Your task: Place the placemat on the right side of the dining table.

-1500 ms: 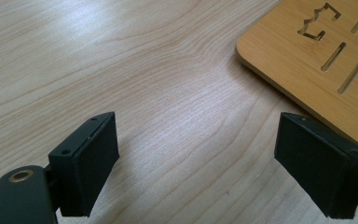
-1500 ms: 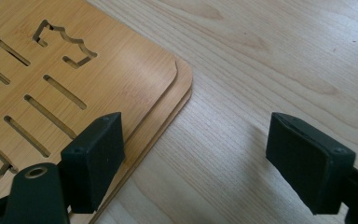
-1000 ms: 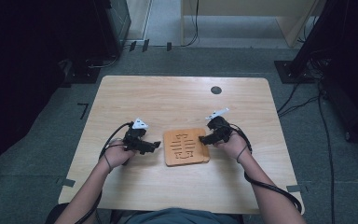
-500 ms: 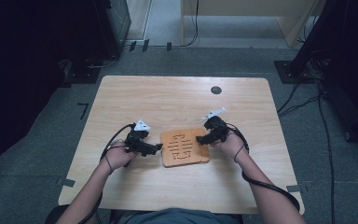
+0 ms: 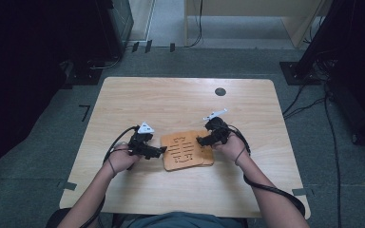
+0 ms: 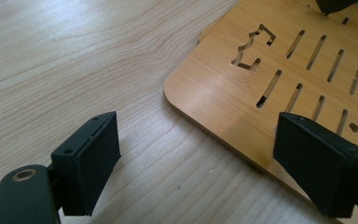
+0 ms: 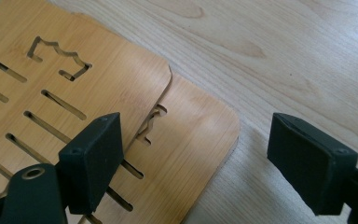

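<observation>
Two thin wooden boards with cut slots lie stacked on the table [image 5: 180, 102], the upper board [image 5: 183, 148] [image 7: 74, 70] shifted a little off the lower board [image 7: 191, 140]. My left gripper [image 5: 160, 152] [image 6: 200, 158] stands open at the stack's left edge, its right jaw over the board's [image 6: 270, 60] rim and its left jaw over bare table. My right gripper [image 5: 200, 141] [image 7: 196, 158] is open at the stack's right side. Its left jaw hovers over the upper board and its right jaw over the table beyond the lower board's corner. Neither gripper holds anything.
A small dark round spot [image 5: 220, 91] marks the table's far right part. Cables trail from both grippers along the forearms. Dark equipment and cables [image 5: 313, 95] stand on the floor around the table.
Both grippers have edged slightly inward toward the stacked boards. The boards have not visibly moved.
</observation>
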### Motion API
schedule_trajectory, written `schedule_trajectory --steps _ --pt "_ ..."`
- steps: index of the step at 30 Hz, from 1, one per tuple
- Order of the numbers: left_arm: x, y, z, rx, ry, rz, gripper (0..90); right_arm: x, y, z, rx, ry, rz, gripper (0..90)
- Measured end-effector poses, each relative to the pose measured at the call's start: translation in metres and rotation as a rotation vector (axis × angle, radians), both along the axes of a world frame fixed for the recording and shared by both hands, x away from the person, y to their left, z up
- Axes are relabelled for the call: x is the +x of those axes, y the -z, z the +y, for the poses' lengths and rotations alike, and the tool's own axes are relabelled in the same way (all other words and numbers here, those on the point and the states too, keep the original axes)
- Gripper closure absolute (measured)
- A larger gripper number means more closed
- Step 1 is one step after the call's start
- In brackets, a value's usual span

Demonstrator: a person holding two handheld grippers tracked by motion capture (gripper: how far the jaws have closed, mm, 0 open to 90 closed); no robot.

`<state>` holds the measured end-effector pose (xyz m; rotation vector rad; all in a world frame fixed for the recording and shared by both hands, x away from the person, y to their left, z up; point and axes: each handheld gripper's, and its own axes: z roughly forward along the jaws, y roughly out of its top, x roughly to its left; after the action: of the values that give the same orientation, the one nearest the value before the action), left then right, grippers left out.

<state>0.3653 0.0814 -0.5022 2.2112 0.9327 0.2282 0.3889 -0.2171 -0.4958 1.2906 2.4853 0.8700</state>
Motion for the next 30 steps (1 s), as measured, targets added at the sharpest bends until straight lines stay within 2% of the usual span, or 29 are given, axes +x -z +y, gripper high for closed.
schedule_trajectory --steps 5,10,15,24,30 --pt "0.001 0.002 0.001 0.009 0.000 0.006 13.7 -0.002 -0.004 0.000 0.009 0.011 -0.001 19.5" --pt "0.002 0.003 0.000 0.003 0.003 0.011 13.7 -0.007 -0.007 0.003 0.019 -0.023 -0.020 23.9" --pt "0.002 0.002 0.001 0.014 0.000 -0.001 13.8 -0.012 -0.012 0.010 0.019 -0.046 -0.044 24.8" --pt "0.003 0.003 0.003 0.002 -0.006 0.003 13.7 -0.015 -0.014 0.021 0.018 -0.047 -0.001 24.4" --pt "0.004 0.004 0.004 0.016 -0.010 -0.005 13.6 -0.017 -0.015 0.024 0.017 -0.054 0.002 24.4"
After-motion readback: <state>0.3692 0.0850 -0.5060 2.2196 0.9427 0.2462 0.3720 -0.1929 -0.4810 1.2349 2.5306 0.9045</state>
